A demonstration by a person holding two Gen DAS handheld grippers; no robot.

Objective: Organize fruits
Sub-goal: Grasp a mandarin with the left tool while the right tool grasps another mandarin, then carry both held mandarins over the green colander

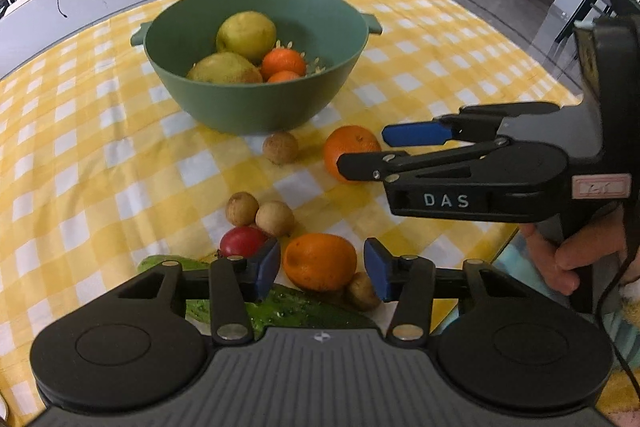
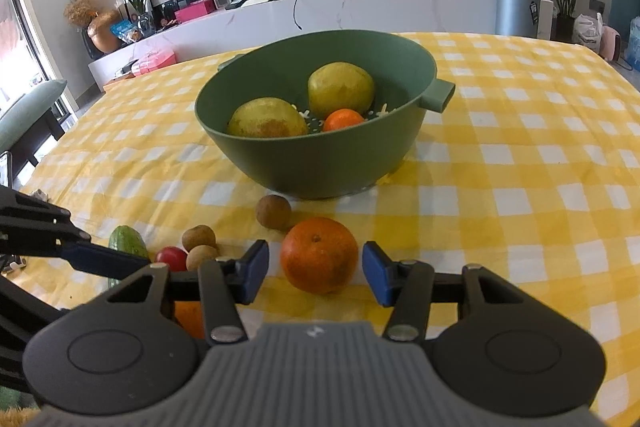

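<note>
Fruits lie partly in a green bowl [image 2: 320, 163] and partly loose on the yellow checked tablecloth [image 2: 520, 155]. Bowl contents, right wrist view: two yellow-green pears [image 2: 341, 89], one small orange [image 2: 343, 119]; the left wrist view shows a second small orange [image 1: 283, 76] low behind the near rim, so four fruits are counted inside. Bowl has a perforated bottom and two side handles and stands beyond the fingertips of both grippers. Loose on the cloth, left wrist view: two large oranges, four small brown round fruits, one red fruit [image 1: 242, 242], one green cucumber [image 1: 280, 307]. Left gripper [image 1: 322, 269]: fingers spread wide, one large orange [image 1: 320, 261] sitting between the blue pads with a gap on each side, nothing gripped. One brown fruit [image 1: 362, 291] lies just inside its right pad; the red fruit and a pair of brown fruits [image 1: 258, 213] lie just past its left pad; the cucumber runs under the fingers. Right gripper [image 2: 316, 273]: fingers also spread wide, the other large orange [image 2: 319, 255] between the pads, gaps visible on both sides, not clamped. A single brown fruit [image 2: 273, 211] rests just beyond this orange, between it and the bowl.
</note>
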